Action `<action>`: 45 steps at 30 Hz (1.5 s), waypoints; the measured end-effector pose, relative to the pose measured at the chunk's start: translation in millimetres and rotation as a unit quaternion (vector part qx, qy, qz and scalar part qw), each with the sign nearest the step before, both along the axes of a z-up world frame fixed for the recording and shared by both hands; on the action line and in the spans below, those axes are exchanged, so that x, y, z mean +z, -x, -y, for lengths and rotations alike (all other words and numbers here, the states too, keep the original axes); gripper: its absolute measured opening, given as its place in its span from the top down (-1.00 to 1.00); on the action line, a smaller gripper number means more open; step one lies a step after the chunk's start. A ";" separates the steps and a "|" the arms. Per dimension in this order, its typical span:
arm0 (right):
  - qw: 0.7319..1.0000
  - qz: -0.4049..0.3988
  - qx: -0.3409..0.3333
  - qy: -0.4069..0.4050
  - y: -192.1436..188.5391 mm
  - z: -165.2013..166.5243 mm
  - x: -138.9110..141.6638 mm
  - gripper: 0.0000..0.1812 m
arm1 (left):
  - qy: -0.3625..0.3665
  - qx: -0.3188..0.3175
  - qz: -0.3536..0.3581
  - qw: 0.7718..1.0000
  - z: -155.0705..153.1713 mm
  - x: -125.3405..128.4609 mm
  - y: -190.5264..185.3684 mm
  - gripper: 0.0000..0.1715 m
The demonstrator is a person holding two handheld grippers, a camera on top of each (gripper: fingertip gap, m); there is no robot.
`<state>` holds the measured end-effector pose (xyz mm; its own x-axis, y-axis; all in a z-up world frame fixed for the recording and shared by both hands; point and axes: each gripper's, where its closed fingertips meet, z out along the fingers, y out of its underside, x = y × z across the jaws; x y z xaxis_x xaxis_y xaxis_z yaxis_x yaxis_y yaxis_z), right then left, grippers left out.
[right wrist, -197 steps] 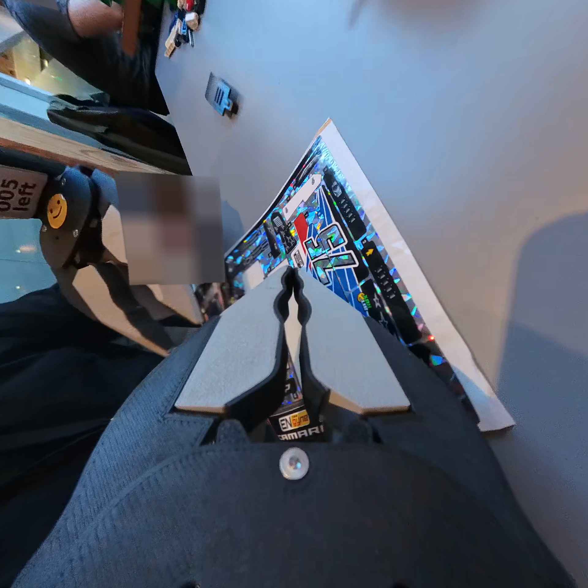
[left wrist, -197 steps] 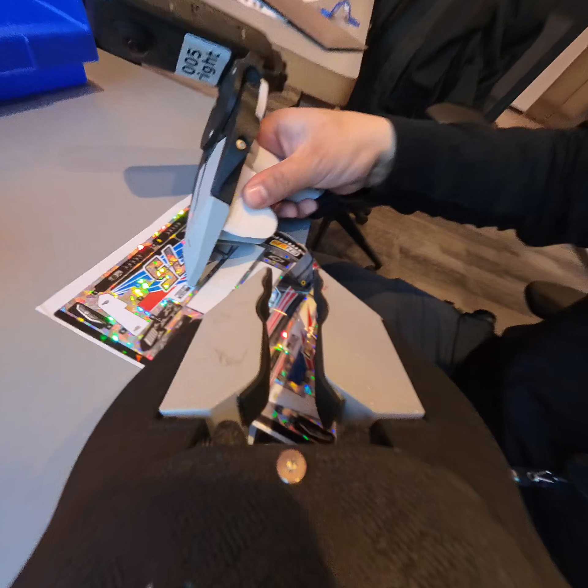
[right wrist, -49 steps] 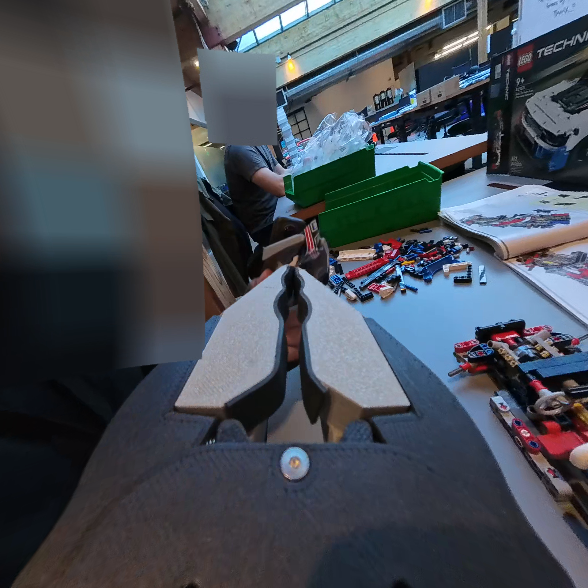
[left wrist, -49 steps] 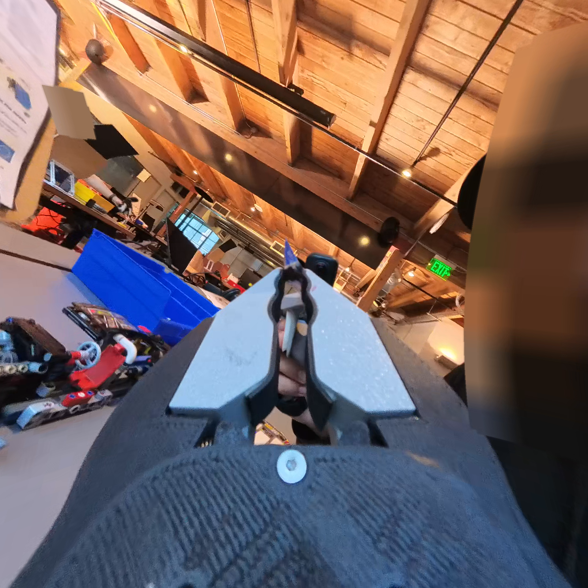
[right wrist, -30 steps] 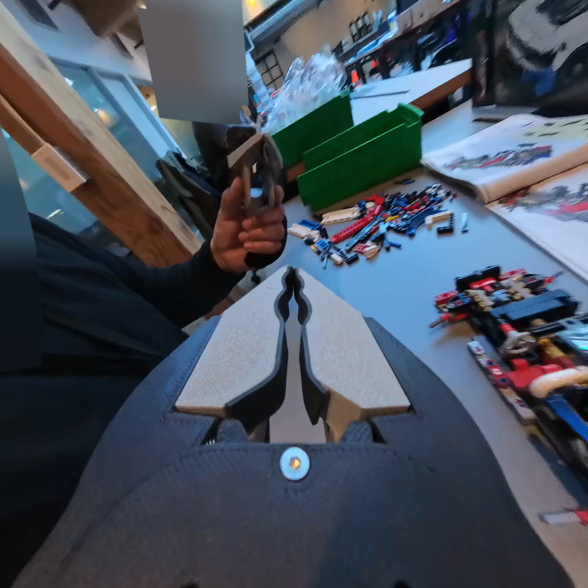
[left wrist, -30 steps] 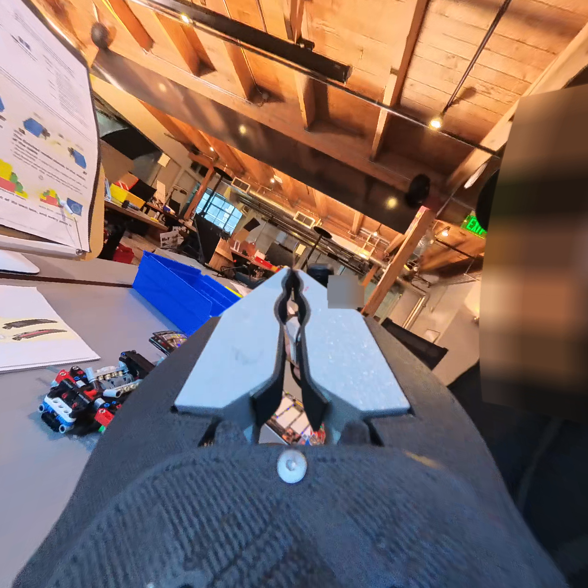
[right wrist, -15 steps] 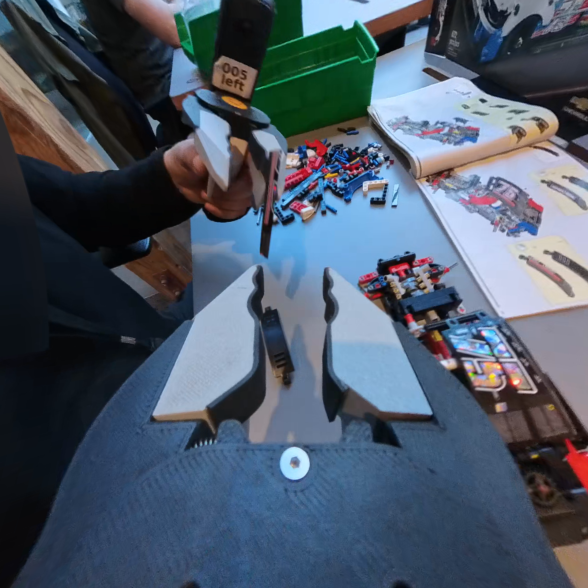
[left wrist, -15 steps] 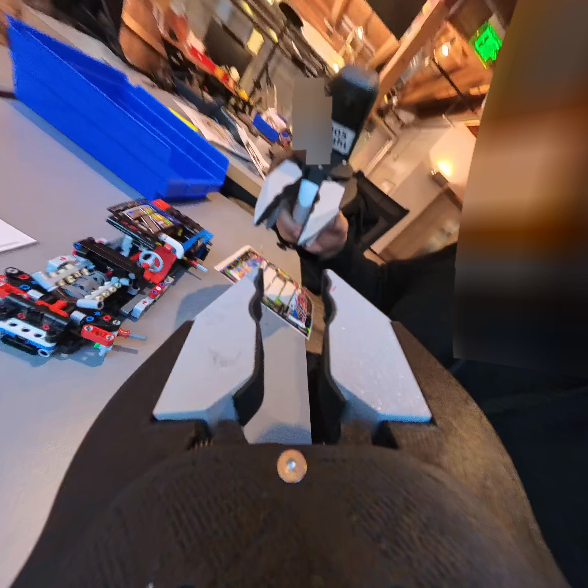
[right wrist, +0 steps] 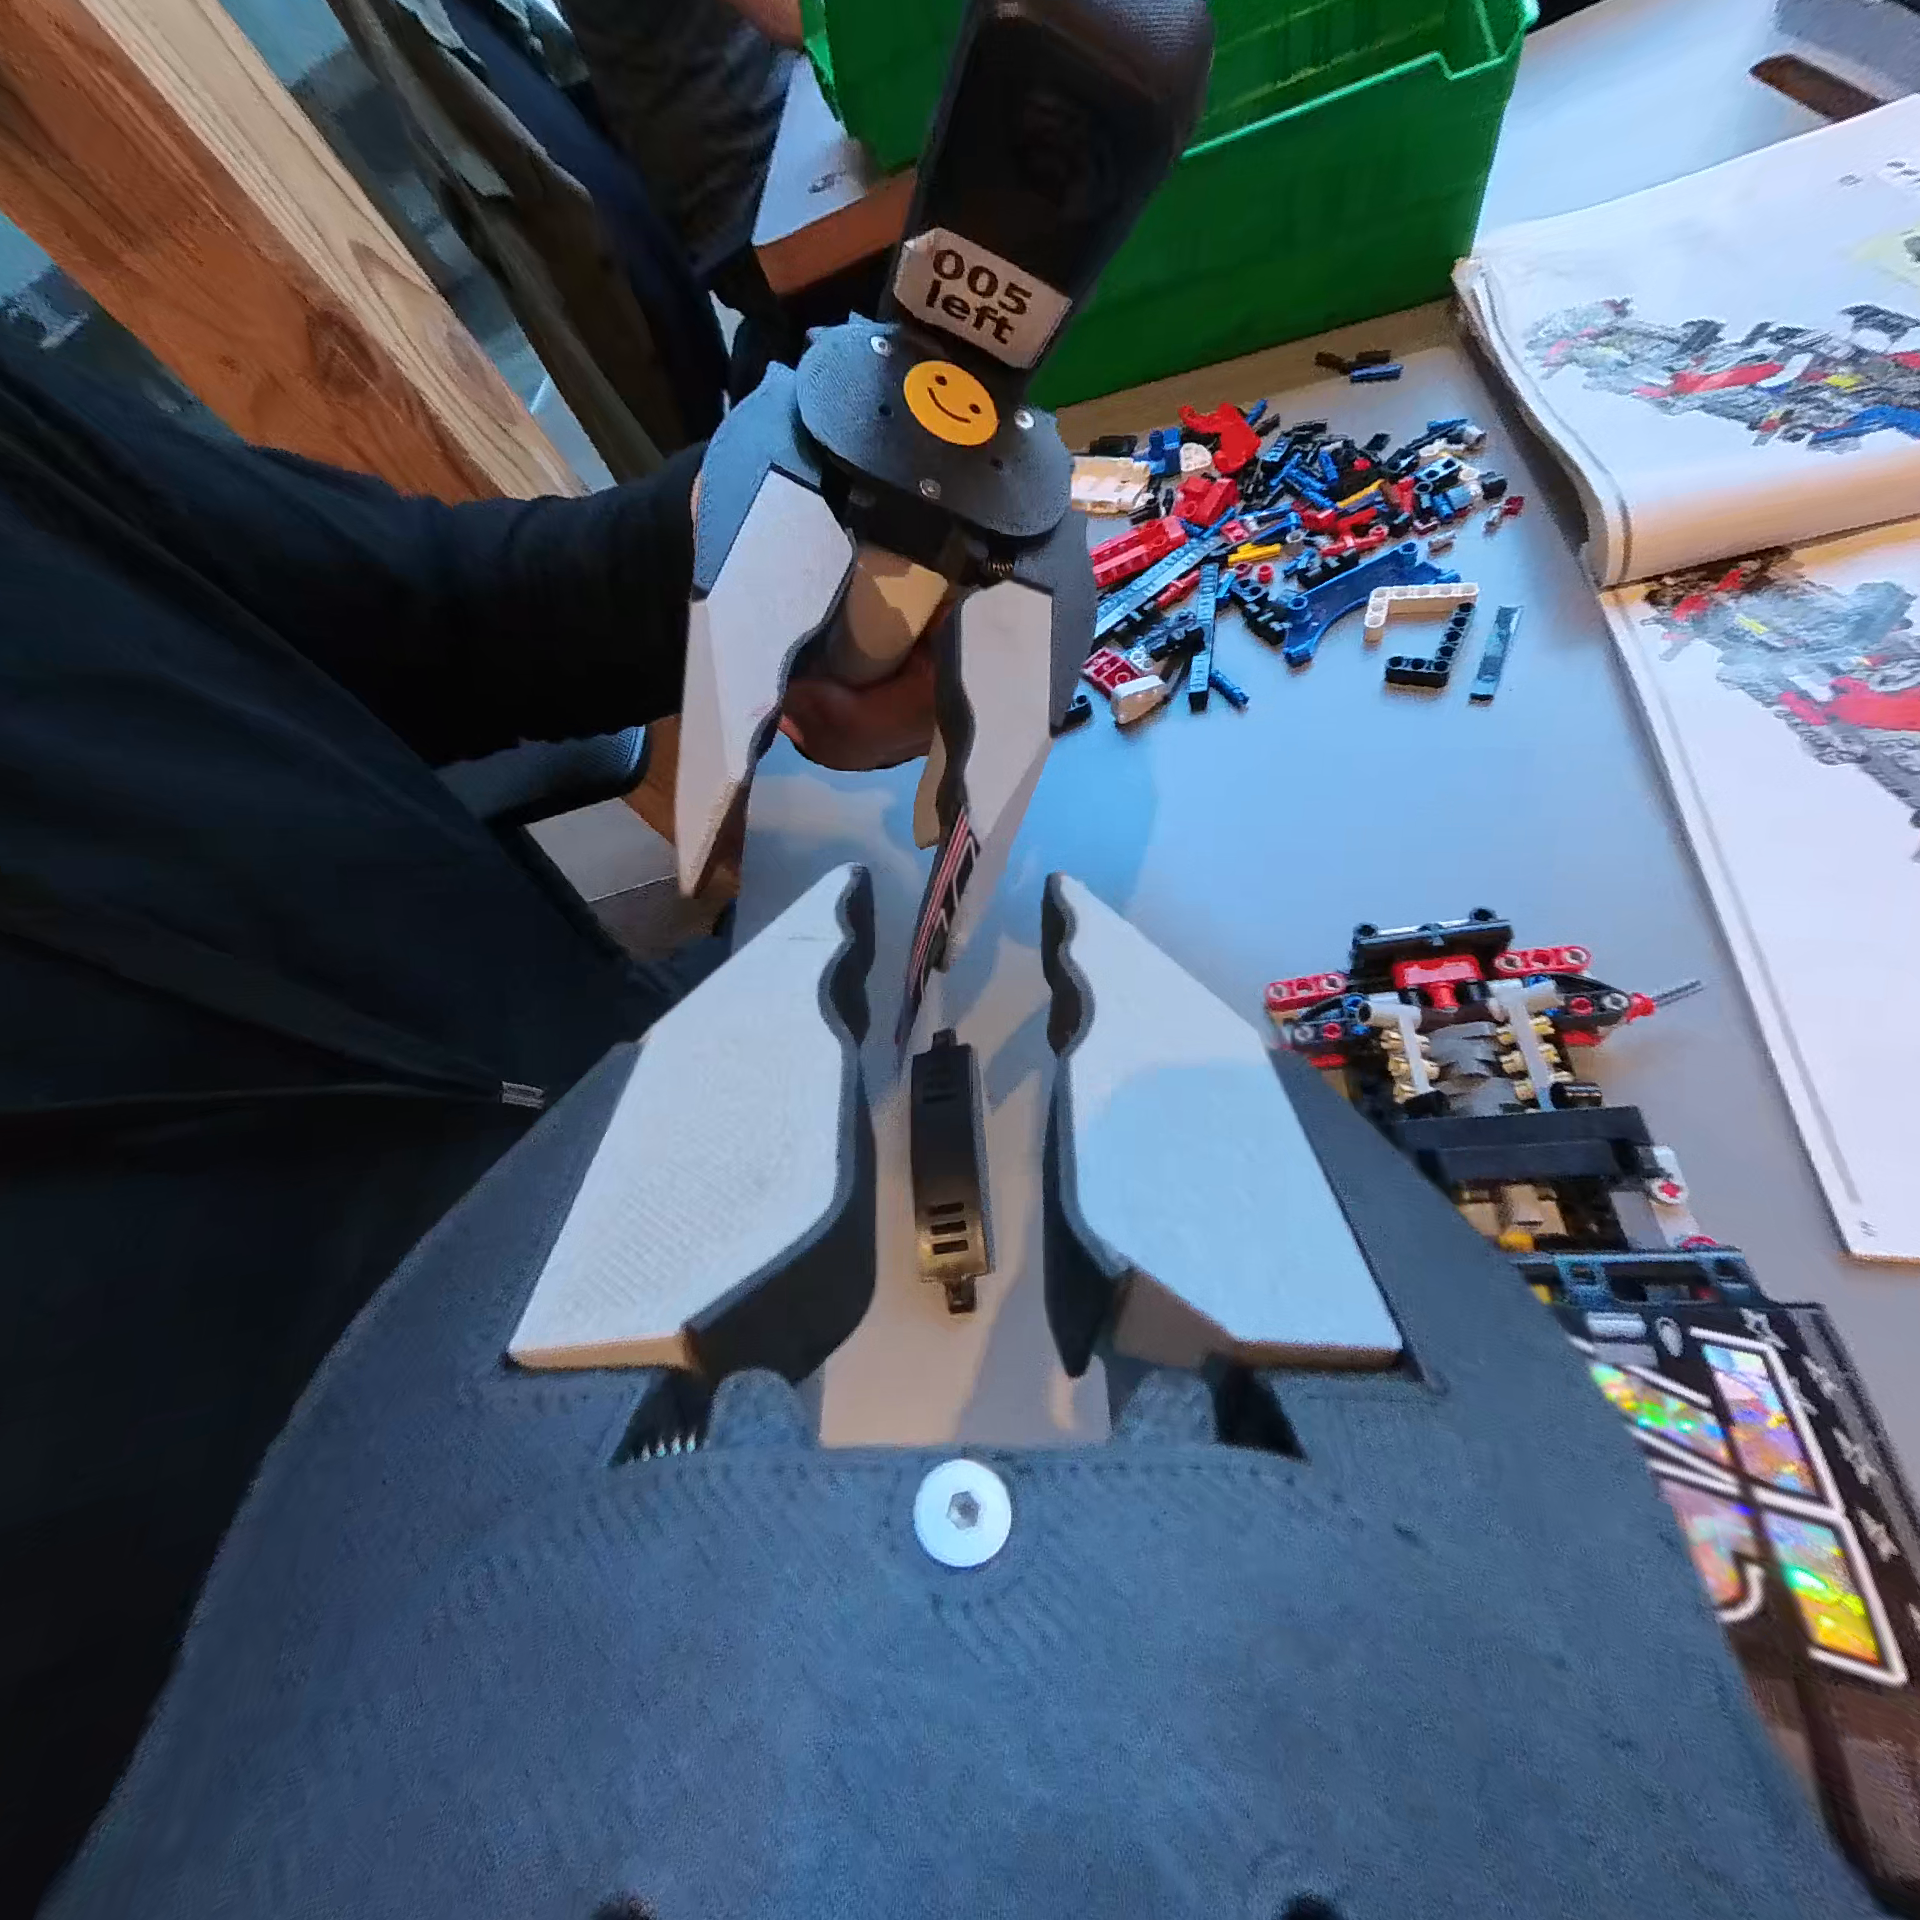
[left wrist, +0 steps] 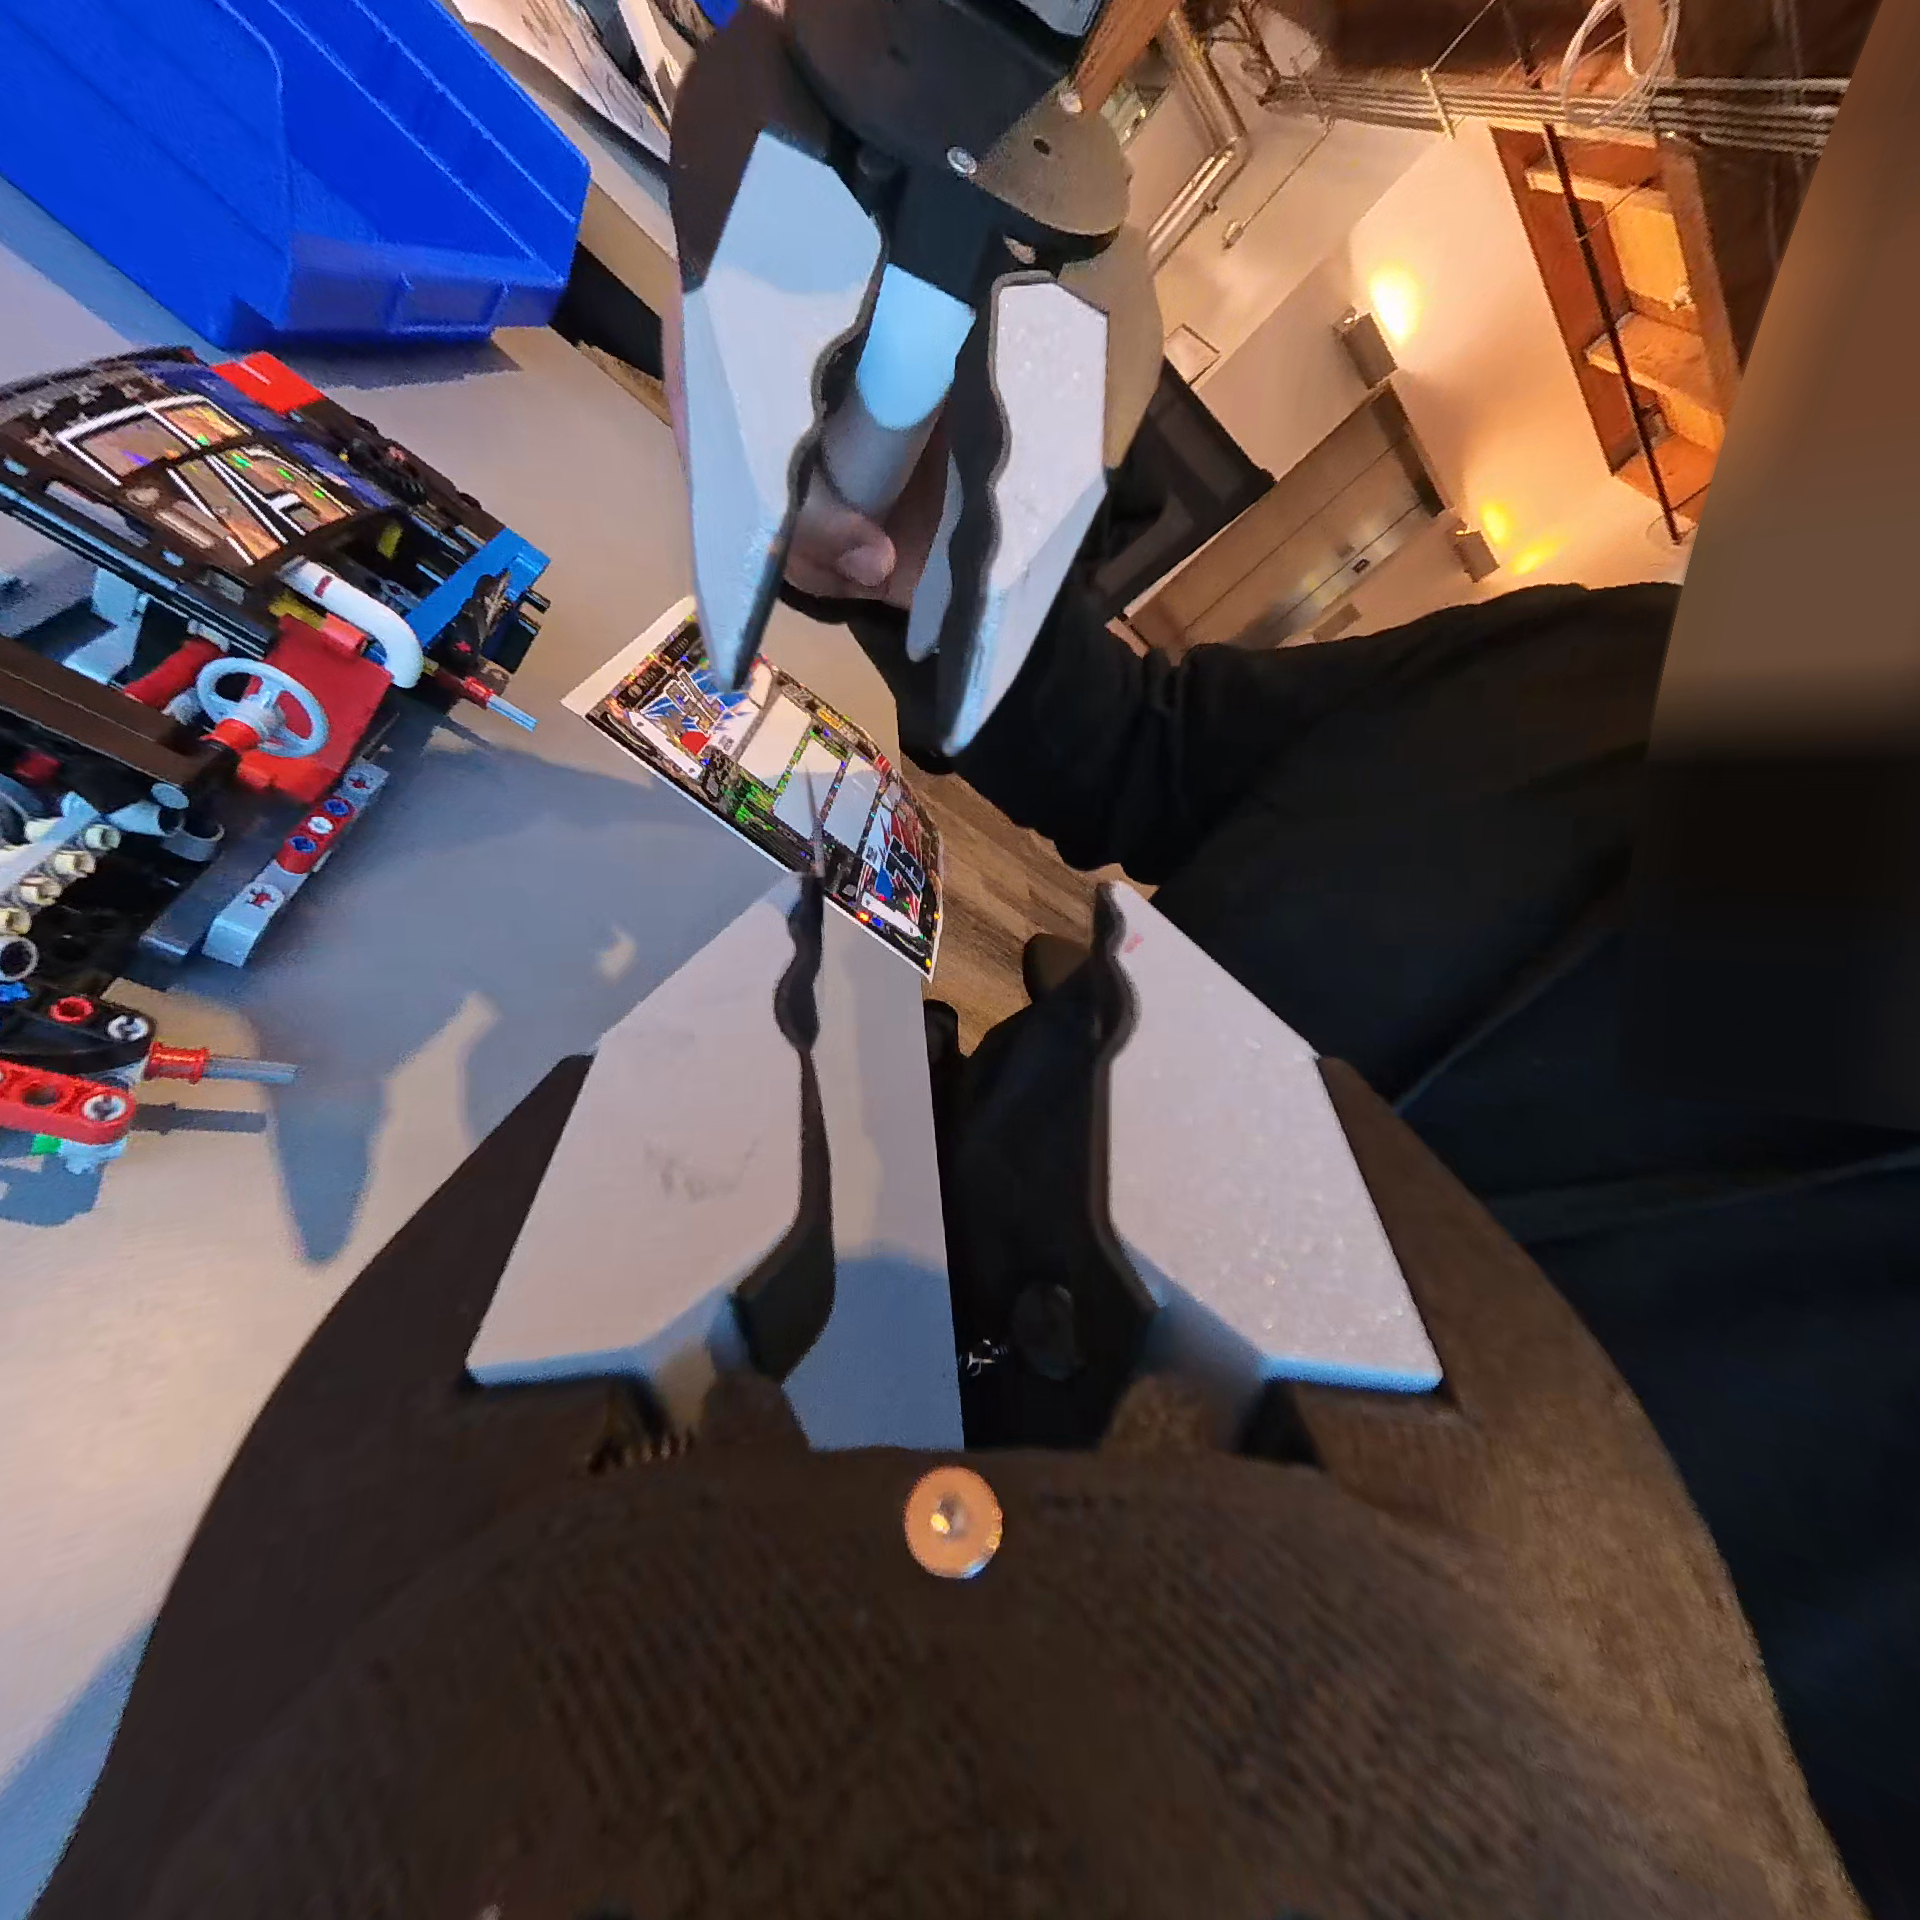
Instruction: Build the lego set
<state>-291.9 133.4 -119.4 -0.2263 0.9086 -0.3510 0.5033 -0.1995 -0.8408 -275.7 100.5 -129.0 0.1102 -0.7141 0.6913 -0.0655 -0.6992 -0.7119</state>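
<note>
Lego car (right wrist: 1507, 1091), half built, lies on the counter (right wrist: 1299, 810) to the right of my right tool (right wrist: 954, 878) and to the left of my left tool (left wrist: 956, 894). Neither tool touches it.

What has changed: a moment ago both tools were pressed together, up in the air, and they held one sticker between them. Now both are spread and point down at the counter, tip against tip. My right tool holds nothing. The striped sticker (right wrist: 935, 925) is not pinched any more; it only clings to the inner side of one finger of my left tool and hangs down into the gap of my right tool. Just below it, between the fingers of my right tool, a small black piece (right wrist: 945, 1164) lies on the counter. I think this piece must receive the sticker, so the peeling is done and the placing is the step now.

The sticker sheet (left wrist: 790, 790) lies ahead of my left tool, at the counter edge. Beyond my left tool I see the heap of loose pieces (right wrist: 1299, 520), a green bin (right wrist: 1299, 208) and the open instruction book (right wrist: 1766, 364). A blue bin (left wrist: 260, 156) stands far ahead and left of my left tool.

Nothing blocks the black piece, but the tools are very close together, and the sticker may fold or stay glued on the finger.
</note>
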 end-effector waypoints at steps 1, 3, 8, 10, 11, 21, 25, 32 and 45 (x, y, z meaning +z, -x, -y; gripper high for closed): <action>1.000 0.001 -0.005 0.000 -1.6 0.3 -0.9 0.68 | 0.001 0.000 -0.001 1.000 0.5 -1.1 -1.5 0.41; 1.000 -0.004 -0.018 0.002 -8.1 2.3 -1.4 0.70 | -0.001 -0.003 0.006 1.000 3.3 -0.4 -5.2 0.42; 0.997 0.002 -0.072 0.017 -48.8 7.0 -13.7 0.69 | -0.019 0.036 0.068 0.997 7.8 10.7 -11.2 0.44; 0.995 -0.001 -0.087 0.040 -65.8 13.7 -21.1 0.69 | -0.024 0.062 0.085 0.994 10.1 8.1 -12.4 0.44; 0.994 -0.002 -0.093 0.057 -71.3 17.3 -26.1 0.68 | -0.027 0.078 0.092 0.992 8.9 6.6 -11.8 0.42; 0.982 -0.041 -0.091 0.159 -64.2 30.0 -43.4 0.61 | -0.017 0.120 0.179 0.976 3.4 16.9 -17.5 0.41; 0.980 -0.048 -0.087 0.171 -61.3 28.9 -44.4 0.61 | -0.009 0.140 0.207 0.968 -4.3 19.5 -12.7 0.41; 0.975 -0.067 -0.089 0.192 -51.0 26.5 -42.1 0.63 | 0.007 0.159 0.237 0.958 -11.7 18.8 -8.3 0.40; 0.970 -0.092 -0.085 0.207 -39.7 25.6 -32.5 0.90 | 0.003 0.167 0.243 0.956 -14.4 20.5 -5.4 0.41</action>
